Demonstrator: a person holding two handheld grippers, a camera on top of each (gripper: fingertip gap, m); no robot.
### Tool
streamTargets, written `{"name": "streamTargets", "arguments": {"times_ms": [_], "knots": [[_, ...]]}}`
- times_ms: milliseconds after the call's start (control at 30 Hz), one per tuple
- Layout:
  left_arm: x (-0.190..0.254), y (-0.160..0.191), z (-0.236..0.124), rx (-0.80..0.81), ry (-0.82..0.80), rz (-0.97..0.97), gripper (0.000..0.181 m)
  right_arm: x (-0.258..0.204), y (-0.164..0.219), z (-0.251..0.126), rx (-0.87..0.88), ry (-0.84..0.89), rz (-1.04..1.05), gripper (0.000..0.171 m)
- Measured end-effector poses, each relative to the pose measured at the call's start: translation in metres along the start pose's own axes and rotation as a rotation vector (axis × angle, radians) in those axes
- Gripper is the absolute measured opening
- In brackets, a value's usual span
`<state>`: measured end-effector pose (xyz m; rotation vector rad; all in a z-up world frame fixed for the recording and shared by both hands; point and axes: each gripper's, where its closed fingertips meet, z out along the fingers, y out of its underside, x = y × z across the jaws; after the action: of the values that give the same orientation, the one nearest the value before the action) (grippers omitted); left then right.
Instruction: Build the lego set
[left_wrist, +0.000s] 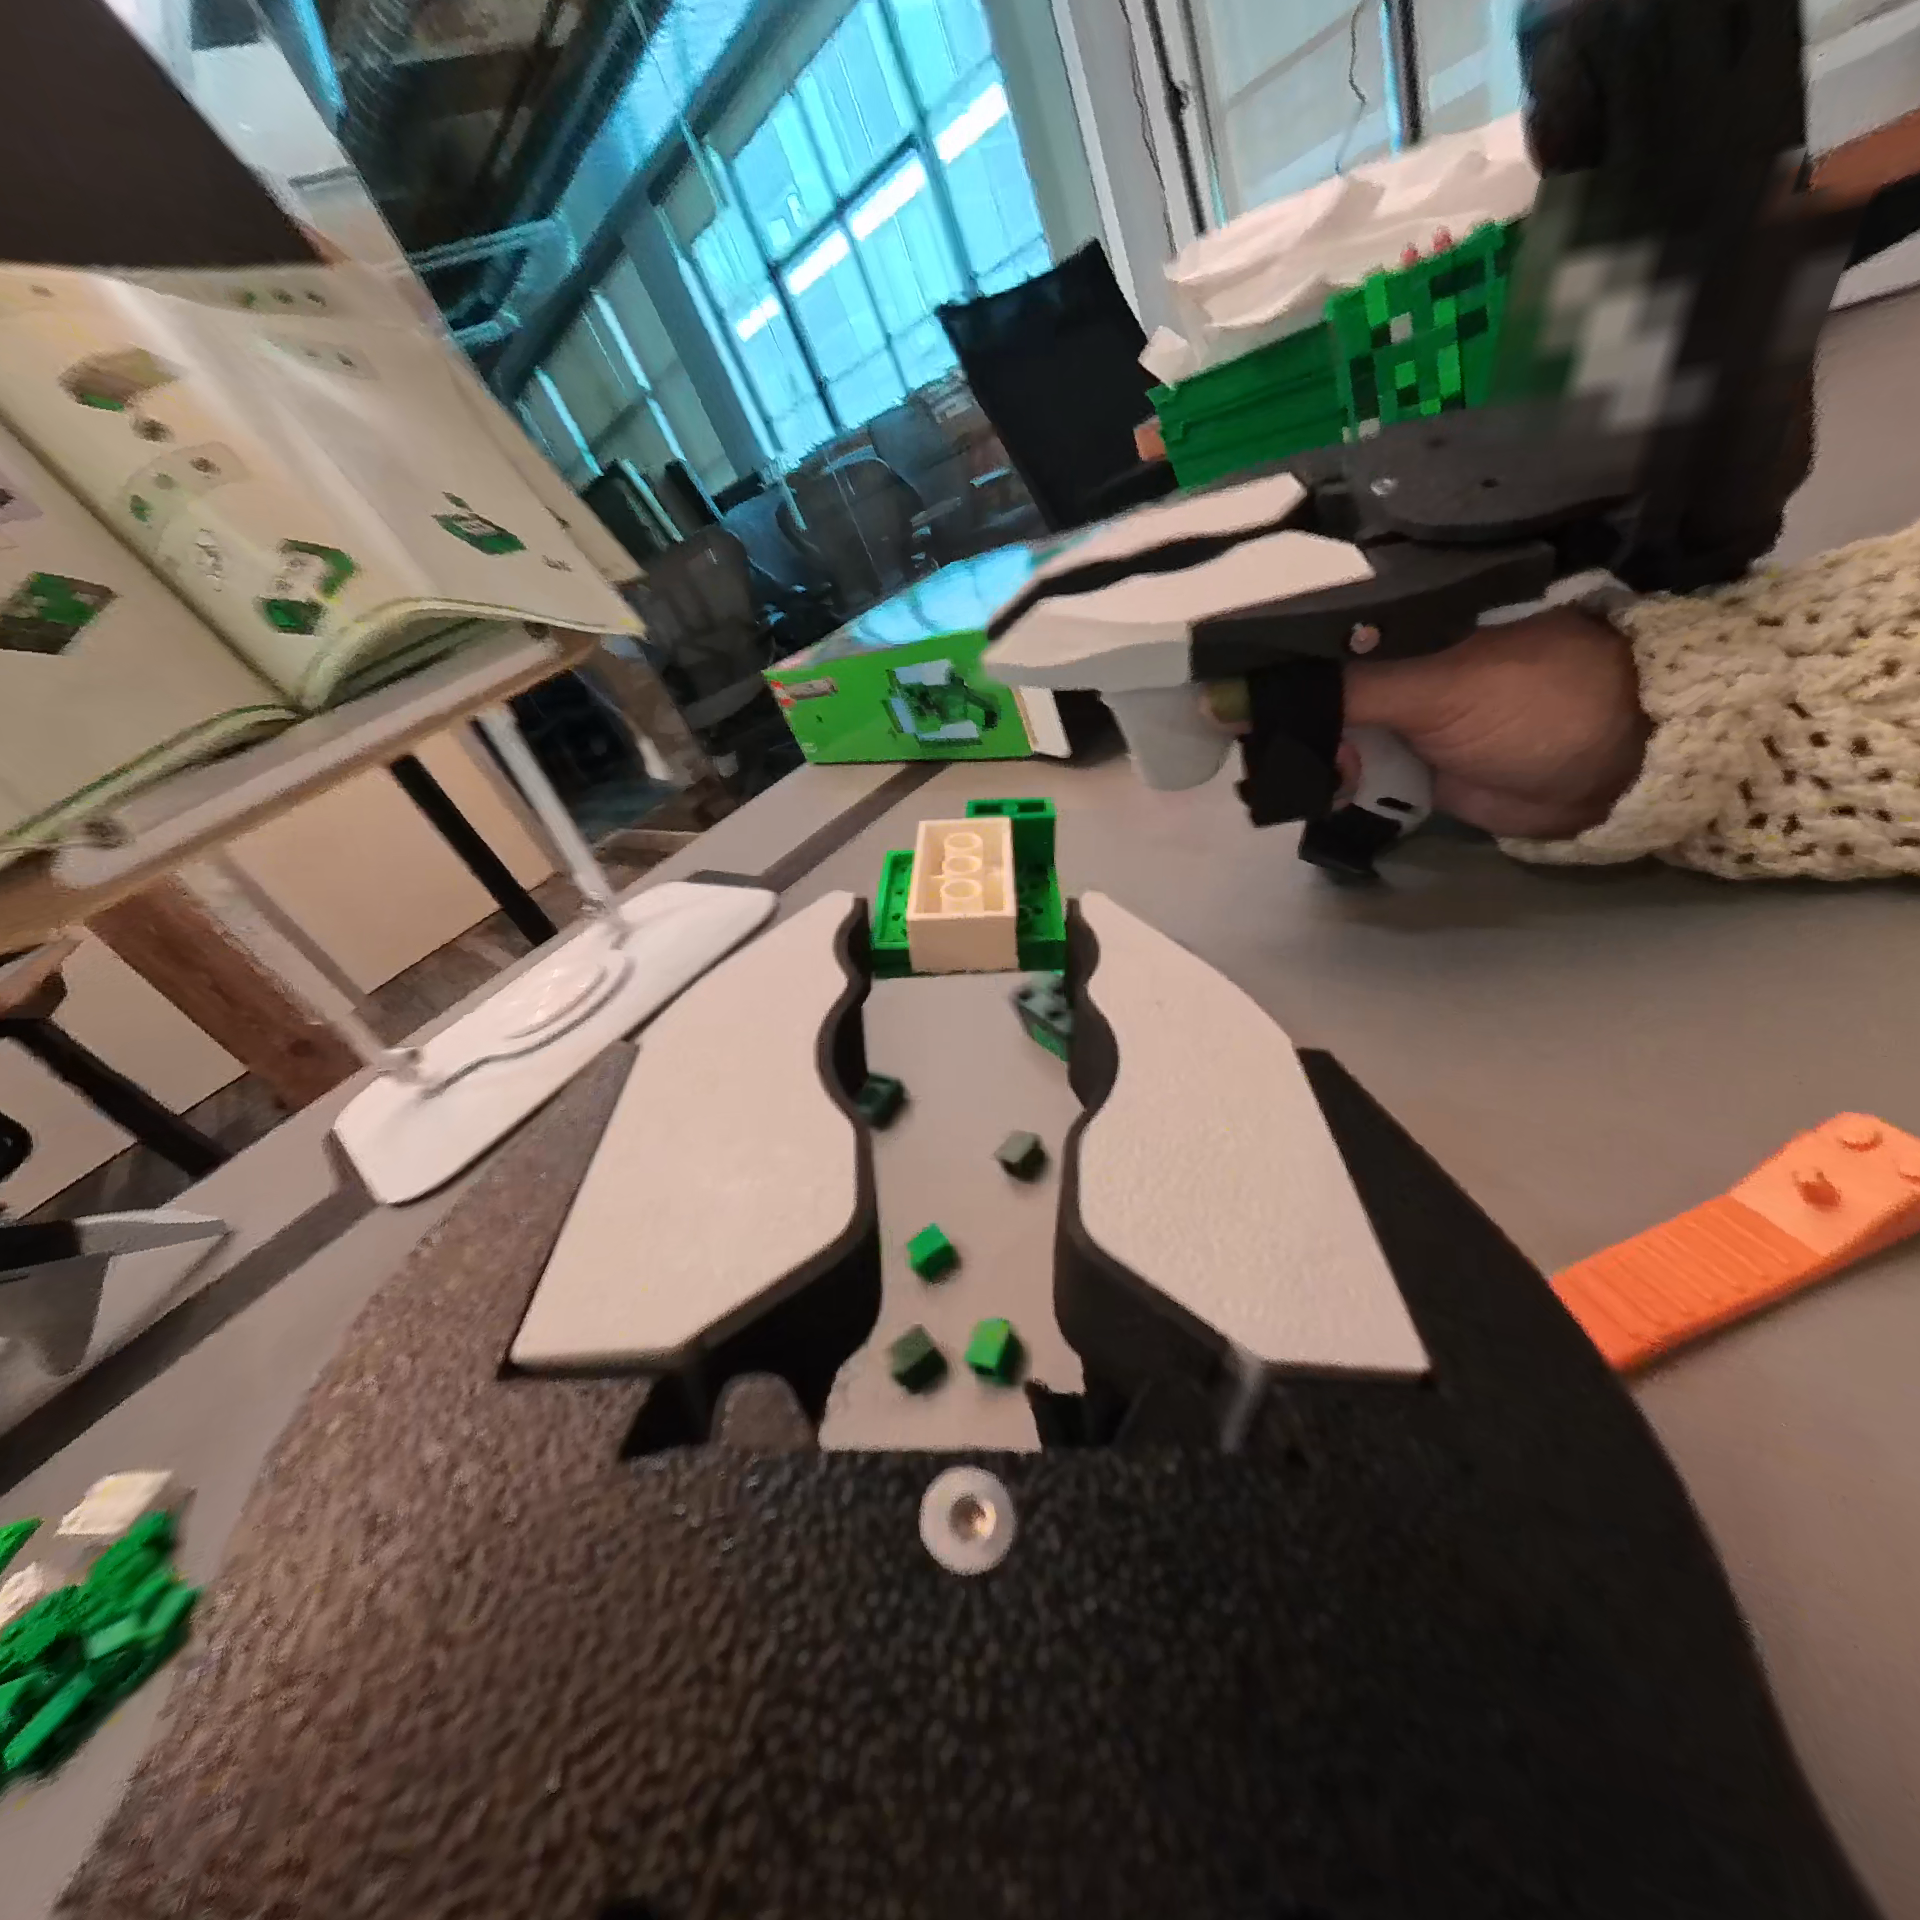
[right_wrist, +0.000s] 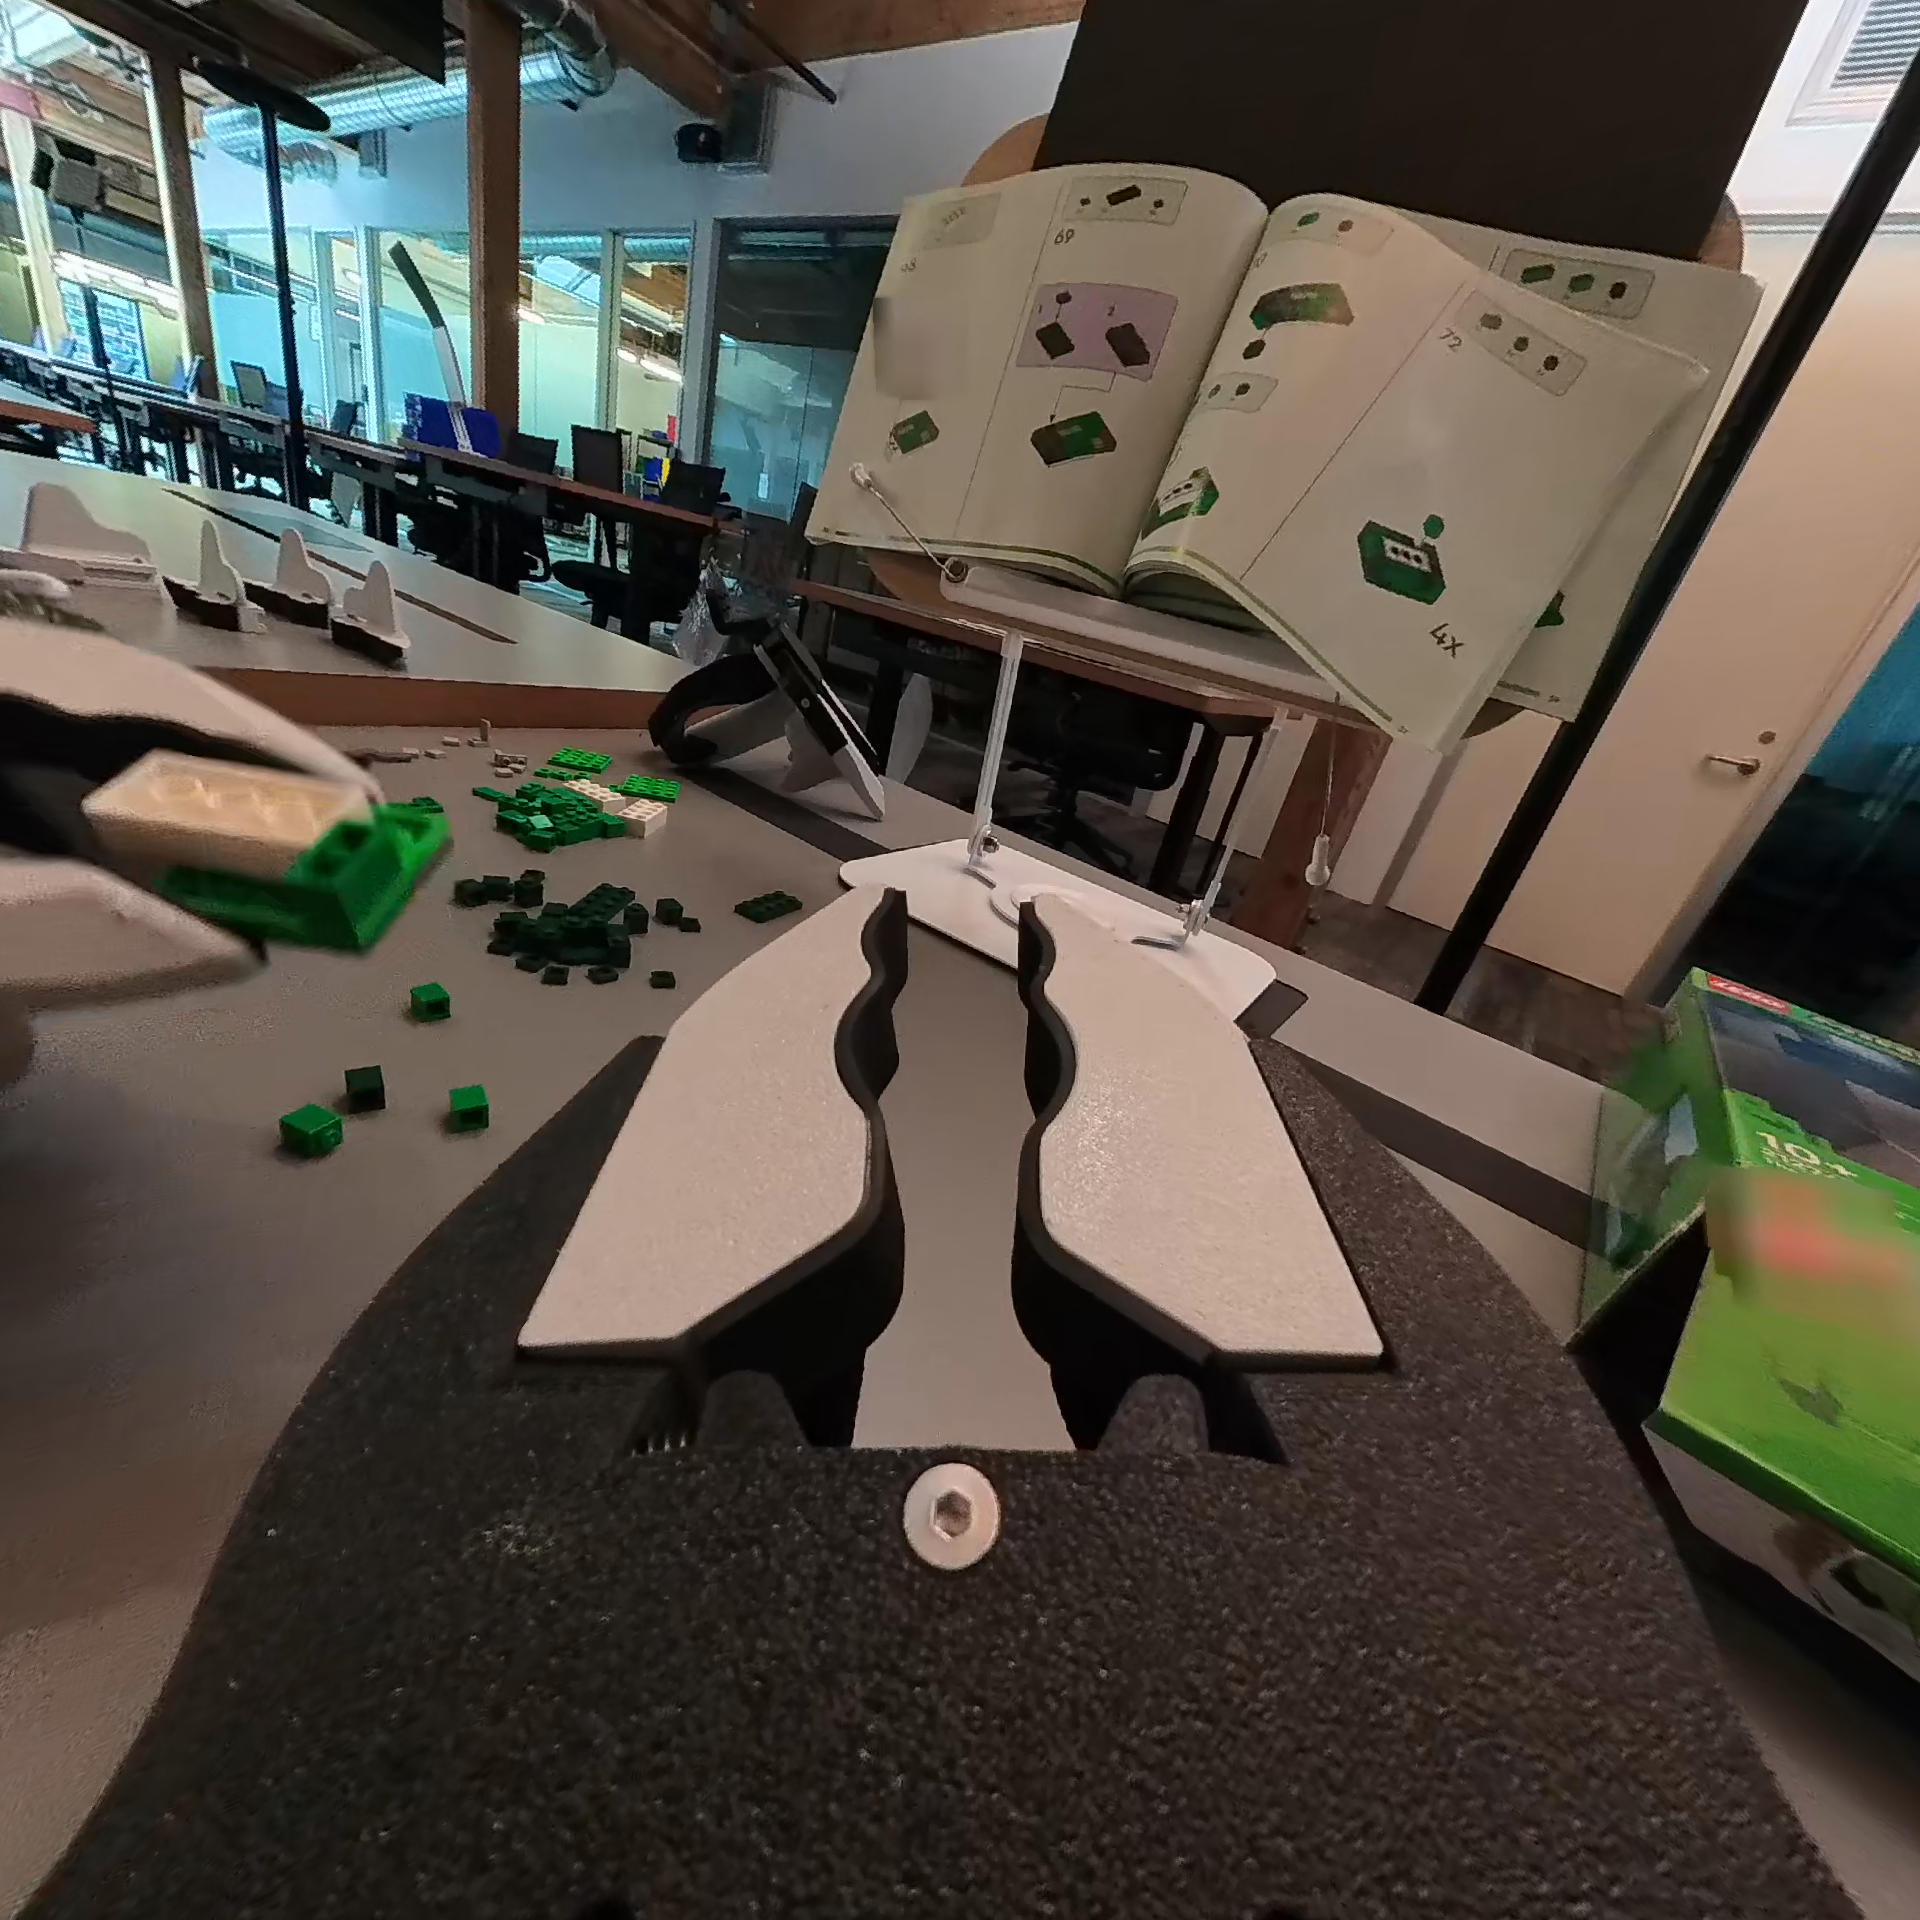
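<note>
I see bright, even daylight from the far windows (left_wrist: 831, 260), with soft shadows on the tabletop (left_wrist: 1455, 1039). Wide-angle distortion bends the edges. Motion blur smears the booklet (left_wrist: 208, 468) on the left and the box (right_wrist: 1766, 1247) on the right.

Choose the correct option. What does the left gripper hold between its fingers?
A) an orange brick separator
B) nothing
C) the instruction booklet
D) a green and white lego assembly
D: the left gripper is shut on the green and white lego assembly, which sits clamped at its fingertips, while the orange brick separator lies on the table.
</note>
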<state>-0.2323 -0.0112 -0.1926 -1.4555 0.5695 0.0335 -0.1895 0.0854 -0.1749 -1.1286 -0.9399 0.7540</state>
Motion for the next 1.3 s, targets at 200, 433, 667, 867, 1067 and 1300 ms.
{"name": "streamTargets", "arguments": {"times_ms": [200,433,667,867,1067,1300], "knots": [[-0.078,0.017,-0.024,-0.083,-0.304,-0.039,0.036,-0.001,0.0,-0.001,0.002,-0.009,0.0,0.02],[-0.149,0.032,-0.066,-0.08,-0.597,-0.108,0.036,-0.005,0.001,0.0,-0.007,-0.024,-0.029,0.02],[-0.147,0.037,-0.058,-0.081,-0.573,-0.097,0.036,-0.006,0.002,0.0,-0.015,-0.021,-0.05,0.017],[-0.131,0.035,-0.047,-0.123,-0.526,0.043,0.036,-0.009,0.003,0.001,-0.021,-0.027,-0.083,0.016],[-0.12,0.035,-0.04,-0.147,-0.493,0.14,0.036,-0.006,0.002,0.0,-0.014,-0.011,-0.072,0.016],[-0.122,0.034,-0.041,-0.13,-0.497,0.113,0.036,-0.007,0.002,0.001,-0.015,-0.016,-0.076,0.016]]}}
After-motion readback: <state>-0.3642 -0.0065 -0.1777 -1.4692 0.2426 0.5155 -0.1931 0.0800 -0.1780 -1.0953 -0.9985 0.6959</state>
